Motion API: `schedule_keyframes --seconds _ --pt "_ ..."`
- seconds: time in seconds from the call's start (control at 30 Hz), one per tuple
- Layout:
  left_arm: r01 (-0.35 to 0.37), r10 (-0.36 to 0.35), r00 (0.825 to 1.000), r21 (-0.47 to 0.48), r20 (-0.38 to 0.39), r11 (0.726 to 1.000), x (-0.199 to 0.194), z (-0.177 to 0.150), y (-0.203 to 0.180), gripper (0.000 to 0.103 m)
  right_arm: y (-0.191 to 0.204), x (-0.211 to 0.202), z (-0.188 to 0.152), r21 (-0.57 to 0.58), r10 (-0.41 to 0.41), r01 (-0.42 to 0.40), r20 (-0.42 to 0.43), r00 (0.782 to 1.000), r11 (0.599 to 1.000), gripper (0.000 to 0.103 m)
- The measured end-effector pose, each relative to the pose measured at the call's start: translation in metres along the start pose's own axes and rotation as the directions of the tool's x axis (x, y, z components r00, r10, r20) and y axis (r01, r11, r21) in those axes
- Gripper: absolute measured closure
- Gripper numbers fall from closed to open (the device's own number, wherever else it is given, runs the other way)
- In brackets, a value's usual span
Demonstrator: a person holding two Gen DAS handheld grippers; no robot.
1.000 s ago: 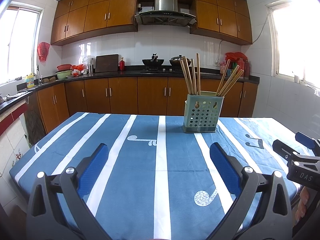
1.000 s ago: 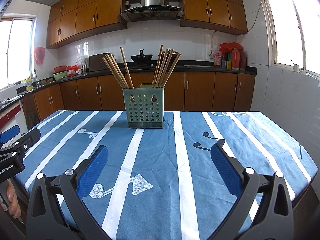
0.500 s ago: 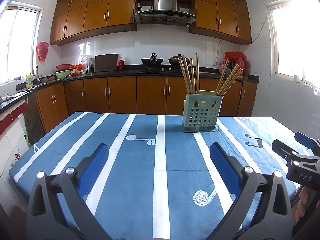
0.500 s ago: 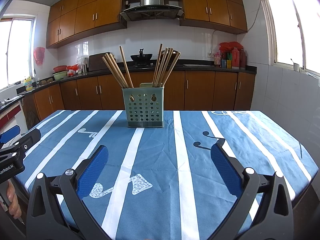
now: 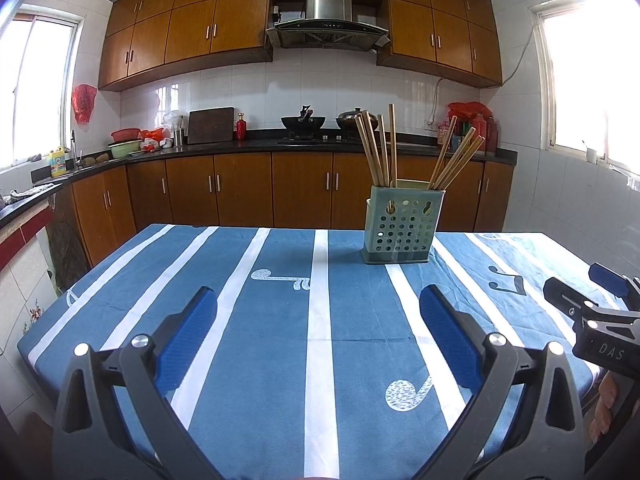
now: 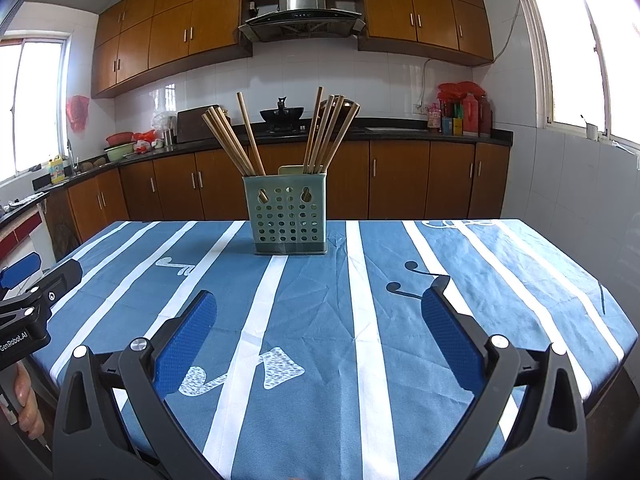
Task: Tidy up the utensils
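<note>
A pale green perforated utensil holder stands upright near the far edge of the blue striped tablecloth. Two bunches of wooden chopsticks stick out of it, one leaning left, one leaning right. My left gripper hovers open over the near part of the table, nothing between its blue pads. My right gripper is likewise open and empty. Each gripper shows at the edge of the other's view, held by a hand.
Wooden kitchen cabinets and a black counter with a wok, bottles and bowls run behind the table. Windows flank both sides. The cloth between the grippers and the holder is bare.
Both views have shifted only slightly; the holder sits a touch lower and nearer in the left wrist view. Both grippers stay open and empty.
</note>
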State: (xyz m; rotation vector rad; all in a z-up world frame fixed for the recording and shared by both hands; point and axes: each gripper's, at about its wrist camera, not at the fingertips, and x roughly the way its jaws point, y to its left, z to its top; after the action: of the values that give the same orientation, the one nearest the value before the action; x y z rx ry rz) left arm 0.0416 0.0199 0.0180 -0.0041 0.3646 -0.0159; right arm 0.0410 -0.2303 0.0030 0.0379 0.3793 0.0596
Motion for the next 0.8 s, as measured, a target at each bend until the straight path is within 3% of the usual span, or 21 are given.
schedule_keyframes --seconds 0.8 --pt "-0.002 0.002 1.000 0.002 -0.002 1.000 0.0005 -0.0044 0.0005 0.004 0.0027 -0.0001 -0.0010 0.008 0.000 0.000 -0.003 1.000 1.000 0.002"
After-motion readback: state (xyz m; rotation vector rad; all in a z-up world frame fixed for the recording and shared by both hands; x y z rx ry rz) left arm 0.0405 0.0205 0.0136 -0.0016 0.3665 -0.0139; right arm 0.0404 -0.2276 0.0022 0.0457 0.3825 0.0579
